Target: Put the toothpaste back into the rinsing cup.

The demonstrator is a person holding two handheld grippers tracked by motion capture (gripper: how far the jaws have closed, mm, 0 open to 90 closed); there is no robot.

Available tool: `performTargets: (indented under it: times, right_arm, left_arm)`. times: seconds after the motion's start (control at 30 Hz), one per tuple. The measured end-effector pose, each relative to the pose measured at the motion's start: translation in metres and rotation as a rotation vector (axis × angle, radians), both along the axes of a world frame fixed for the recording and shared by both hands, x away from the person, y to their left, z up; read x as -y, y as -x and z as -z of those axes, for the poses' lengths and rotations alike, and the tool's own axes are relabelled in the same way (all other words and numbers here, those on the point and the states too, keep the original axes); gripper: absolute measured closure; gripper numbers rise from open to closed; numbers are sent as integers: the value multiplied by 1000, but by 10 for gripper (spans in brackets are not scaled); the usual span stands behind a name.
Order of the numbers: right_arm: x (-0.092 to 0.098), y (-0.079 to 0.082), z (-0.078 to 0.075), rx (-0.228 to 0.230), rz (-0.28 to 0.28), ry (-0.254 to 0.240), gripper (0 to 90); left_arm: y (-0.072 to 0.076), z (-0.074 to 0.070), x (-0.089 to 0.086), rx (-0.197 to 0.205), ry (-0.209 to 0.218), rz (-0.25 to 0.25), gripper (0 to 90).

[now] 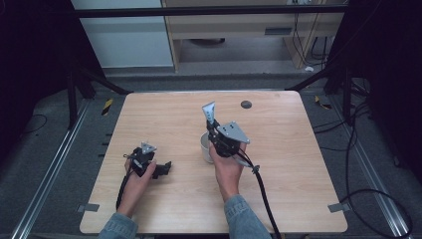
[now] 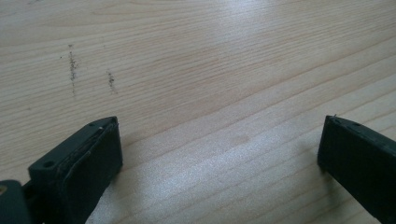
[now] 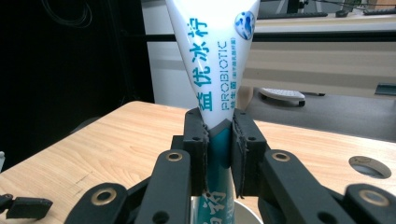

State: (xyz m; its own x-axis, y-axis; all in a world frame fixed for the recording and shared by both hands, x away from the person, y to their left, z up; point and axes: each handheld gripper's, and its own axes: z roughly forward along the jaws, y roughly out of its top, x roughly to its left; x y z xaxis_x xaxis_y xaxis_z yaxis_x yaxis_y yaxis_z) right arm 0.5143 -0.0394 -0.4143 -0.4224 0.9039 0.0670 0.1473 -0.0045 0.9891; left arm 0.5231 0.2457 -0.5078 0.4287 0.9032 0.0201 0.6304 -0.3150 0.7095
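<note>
A white and teal toothpaste tube (image 3: 215,70) stands upright, flat end up, with my right gripper (image 3: 218,140) shut on its lower part. The tube's bottom end reaches into a white cup (image 1: 205,145) on the wooden table (image 1: 278,149). In the high view the tube (image 1: 209,112) rises above the right gripper (image 1: 214,130), which a hand holds just over the cup. My left gripper (image 1: 166,168) rests low on the table at the left, jaws wide apart. In the left gripper view the left gripper (image 2: 219,149) is open over bare wood, nothing between its fingers (image 2: 93,158).
A small dark round hole (image 1: 246,104) sits near the table's far edge. Black cable (image 1: 263,194) trails from the right gripper toward the front edge. Metal frame bars and floor cables surround the table.
</note>
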Motion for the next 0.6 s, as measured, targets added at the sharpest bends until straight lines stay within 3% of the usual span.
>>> performTargets:
  times: [0.6]
  right_arm:
    - [-1,-3,14,-33,3,11,780]
  left_arm:
    - [0,0,0,0,-1,0,0]
